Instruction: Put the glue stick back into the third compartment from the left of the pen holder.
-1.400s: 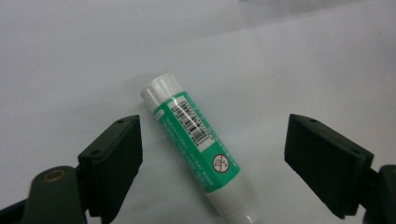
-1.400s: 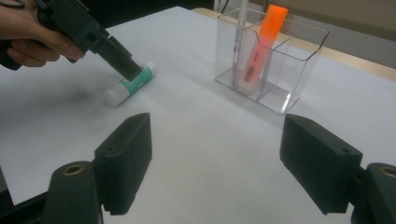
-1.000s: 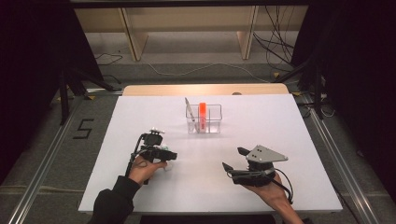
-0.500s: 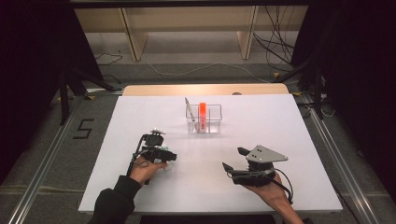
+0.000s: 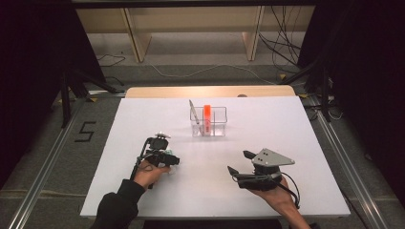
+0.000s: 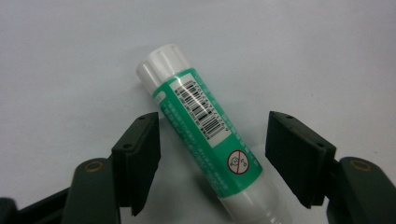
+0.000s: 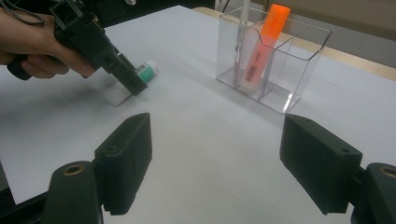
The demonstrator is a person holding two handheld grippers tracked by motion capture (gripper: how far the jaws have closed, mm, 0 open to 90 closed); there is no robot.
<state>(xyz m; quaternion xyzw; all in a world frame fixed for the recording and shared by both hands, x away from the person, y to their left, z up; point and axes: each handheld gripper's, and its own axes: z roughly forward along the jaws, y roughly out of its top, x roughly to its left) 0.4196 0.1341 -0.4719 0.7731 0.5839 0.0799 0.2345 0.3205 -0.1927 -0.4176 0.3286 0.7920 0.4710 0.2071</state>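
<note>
Left gripper (image 6: 212, 163) fingers (image 6: 140, 158) have just been closing around the glue stick (image 6: 205, 135), not yet touched; pickup's basically started.

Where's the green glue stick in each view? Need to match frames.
High view: glue stick barely visible, lower left of centre, under the left gripper on the white table.
Left gripper view: centre, lying diagonally between the jaws, white cap up-left; the jaws have just been closing and don't touch it yet.
Right gripper view: upper left, beside the left gripper's jaw.
Shared landmark: left gripper.
</note>
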